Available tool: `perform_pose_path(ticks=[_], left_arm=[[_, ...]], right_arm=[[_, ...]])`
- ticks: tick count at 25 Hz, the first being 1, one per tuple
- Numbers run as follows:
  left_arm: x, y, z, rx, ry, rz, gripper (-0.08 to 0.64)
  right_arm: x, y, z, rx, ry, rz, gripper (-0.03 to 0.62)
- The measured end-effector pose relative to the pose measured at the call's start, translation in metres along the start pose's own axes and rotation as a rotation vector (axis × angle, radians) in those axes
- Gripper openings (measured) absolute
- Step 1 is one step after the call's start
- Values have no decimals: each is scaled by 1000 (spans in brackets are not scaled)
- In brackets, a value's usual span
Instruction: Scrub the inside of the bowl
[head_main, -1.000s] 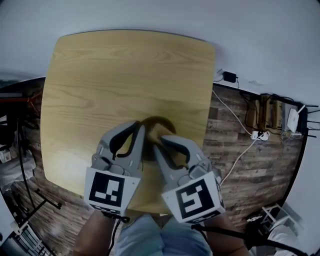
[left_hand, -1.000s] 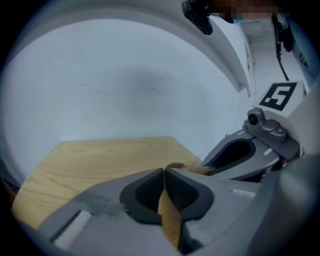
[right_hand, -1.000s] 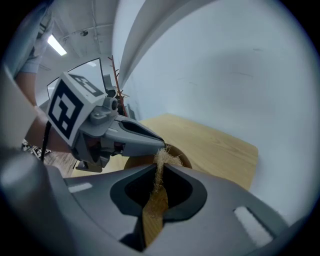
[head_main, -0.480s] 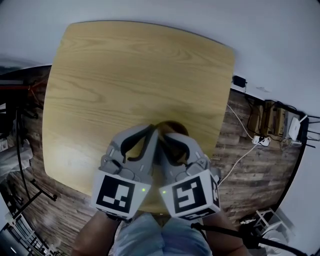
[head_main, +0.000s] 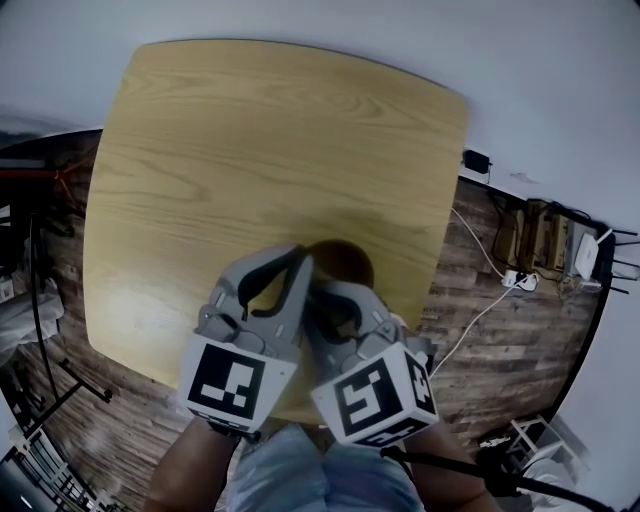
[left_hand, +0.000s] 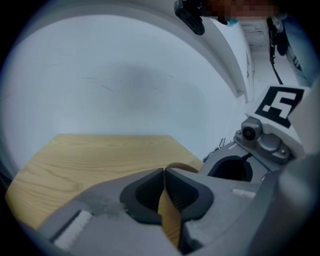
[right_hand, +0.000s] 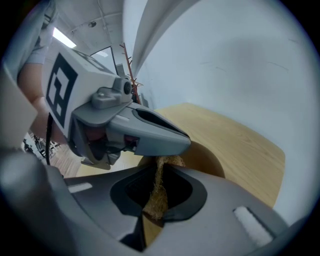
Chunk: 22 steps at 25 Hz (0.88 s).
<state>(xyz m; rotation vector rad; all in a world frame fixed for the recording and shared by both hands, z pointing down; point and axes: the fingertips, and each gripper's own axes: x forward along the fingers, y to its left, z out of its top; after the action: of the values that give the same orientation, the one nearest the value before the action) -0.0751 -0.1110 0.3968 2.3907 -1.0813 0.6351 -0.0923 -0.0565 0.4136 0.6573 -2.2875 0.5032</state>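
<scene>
Mid-scrub, probably: gripping rim of brown wooden bowl (head_main: 345, 262) in left claw (left_hand: 164, 173), coarse tan fibre scrubber (right_hand: 159, 194) in right claw (right_hand: 160, 170). Next, rubbing circles just ahead of right claw

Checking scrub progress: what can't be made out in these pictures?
- Bowl inside: head view, left gripper and right gripper cover most of it.
- Scrubber shape: right gripper view, only a pinched fibrous edge shows.
- Scrubber-bowl contact: right gripper view, left gripper blocks it.

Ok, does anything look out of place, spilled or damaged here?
Nothing stands out. The left hand-held gripper is shut on the rim of the brown bowl, the right hand-held gripper is shut on a fibrous scrubber at the bowl, and no spill shows on the wooden table.
</scene>
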Motion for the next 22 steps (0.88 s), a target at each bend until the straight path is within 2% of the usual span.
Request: perform_pose_path(ticks=[6, 12, 16, 22], left_arm=[[-8, 2, 0, 25, -1, 22, 34], [-13, 9, 6, 62, -7, 74, 34], [-18, 14, 8, 132, -1, 95, 34], [-24, 7, 5, 137, 14, 101, 34]], right_arm=[[-15, 19, 1, -11, -13, 58, 41], [-44, 28, -4, 11, -51, 71, 41], [-62, 24, -8, 32, -80, 45, 43], [-76, 10, -11, 27, -98, -33, 43]])
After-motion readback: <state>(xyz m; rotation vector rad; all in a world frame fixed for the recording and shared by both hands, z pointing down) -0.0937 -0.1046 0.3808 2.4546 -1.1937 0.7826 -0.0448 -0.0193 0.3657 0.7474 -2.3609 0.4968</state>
